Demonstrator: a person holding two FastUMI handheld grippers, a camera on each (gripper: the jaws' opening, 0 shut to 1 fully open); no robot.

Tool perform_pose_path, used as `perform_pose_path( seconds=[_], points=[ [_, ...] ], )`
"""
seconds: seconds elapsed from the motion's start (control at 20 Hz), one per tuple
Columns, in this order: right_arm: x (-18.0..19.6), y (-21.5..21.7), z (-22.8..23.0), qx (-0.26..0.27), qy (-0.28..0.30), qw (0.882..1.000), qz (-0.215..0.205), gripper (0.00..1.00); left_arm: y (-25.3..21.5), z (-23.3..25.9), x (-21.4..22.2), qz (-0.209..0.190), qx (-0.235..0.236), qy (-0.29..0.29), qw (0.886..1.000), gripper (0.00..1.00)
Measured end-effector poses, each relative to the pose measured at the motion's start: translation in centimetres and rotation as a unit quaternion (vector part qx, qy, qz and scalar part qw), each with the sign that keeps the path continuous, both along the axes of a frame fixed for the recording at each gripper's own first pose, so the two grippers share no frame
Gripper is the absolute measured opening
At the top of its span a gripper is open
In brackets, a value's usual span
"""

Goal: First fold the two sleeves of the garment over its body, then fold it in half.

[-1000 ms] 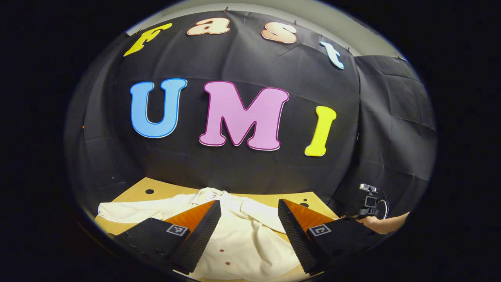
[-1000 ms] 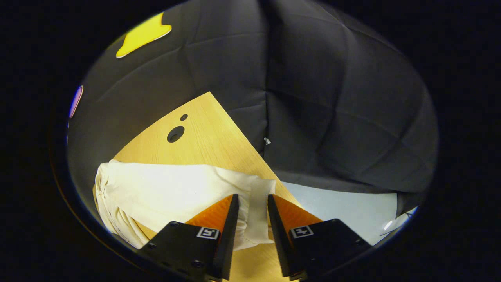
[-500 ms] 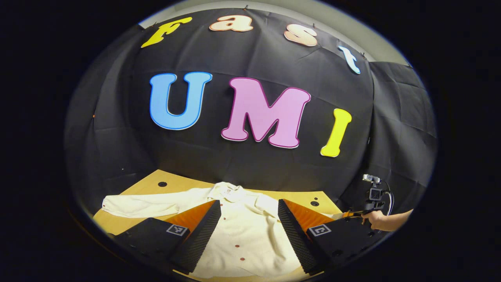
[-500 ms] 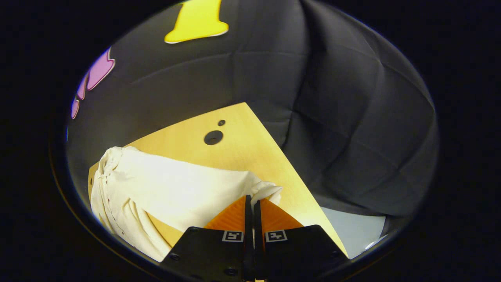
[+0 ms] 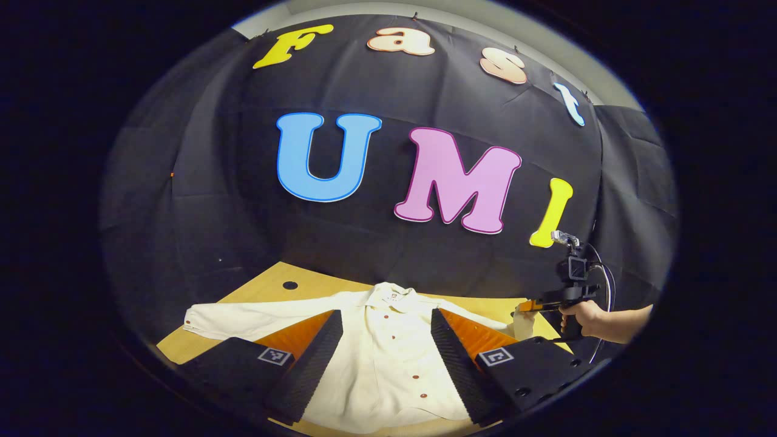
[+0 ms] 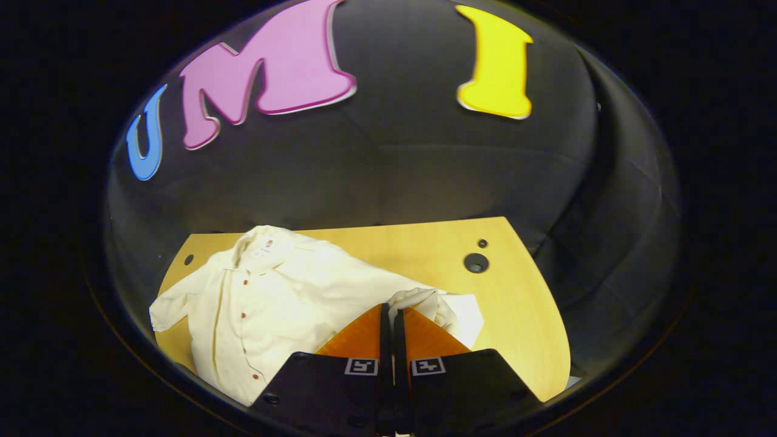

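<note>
A cream button-front garment (image 5: 388, 358) lies face up on the wooden counter (image 5: 267, 290), its collar toward the booth's black cloth wall (image 5: 243, 212) and its hem toward the counter's near edge. In the left gripper view, one sleeve (image 5: 255, 314) stretches flat from the garment's body toward the counter's left edge, its cuff stopping just short of that edge. A bare strip of counter with a dark round hole (image 5: 290, 285) runs between that sleeve and the wall.

The left tongs (image 5: 386, 318) hover over the garment's body with their fingers well apart, holding nothing; the button placket shows in the gap between them.

The right tongs (image 6: 388, 311) are pressed together on the bunched end of the other sleeve (image 6: 425, 301), which is raised off the counter beside the garment's body. In the left gripper view these same tongs are seen farther off, held by a hand (image 5: 580, 317) at the garment's far side, with the cream cuff hanging from their tip.

In the right gripper view, open counter lies beyond the held sleeve, away from the garment's body: a wide bare stretch with two dark holes (image 6: 476, 262), reaching to the curved outer edge. A band of bare wood also separates the collar from the wall.
</note>
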State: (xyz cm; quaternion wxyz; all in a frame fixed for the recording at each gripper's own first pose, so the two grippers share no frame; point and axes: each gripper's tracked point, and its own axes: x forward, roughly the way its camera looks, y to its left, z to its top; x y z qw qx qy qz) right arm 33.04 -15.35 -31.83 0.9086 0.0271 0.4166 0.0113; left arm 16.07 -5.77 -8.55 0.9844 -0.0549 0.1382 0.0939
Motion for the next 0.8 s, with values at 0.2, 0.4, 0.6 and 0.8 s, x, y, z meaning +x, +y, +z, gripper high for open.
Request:
perform_pose_path(
  seconds=[0.2, 0.4, 0.6, 0.8],
  points=[
    [1.4, 10.1, 2.1, 0.023, -0.017, 0.998, 0.059, 0.05, 4.6, -0.1, -1.1, 0.019, -0.004, -0.003, 1.000, 0.96],
    [0.7, 20.6, 3.0, 0.027, -0.016, 0.991, 0.129, 0.05, 9.4, -1.2, -2.3, 0.037, -0.006, 0.005, 0.999, 0.96],
    [0.1, 29.6, 0.1, 0.031, -0.010, 0.981, 0.191, 0.05, 14.7, -2.6, -3.9, 0.063, -0.005, 0.017, 0.998, 0.96],
    [-1.7, 36.7, -2.4, -0.016, -0.015, 0.964, 0.263, 0.05, 19.5, -4.7, -5.8, 0.095, -0.006, 0.027, 0.995, 0.96]
  ],
)
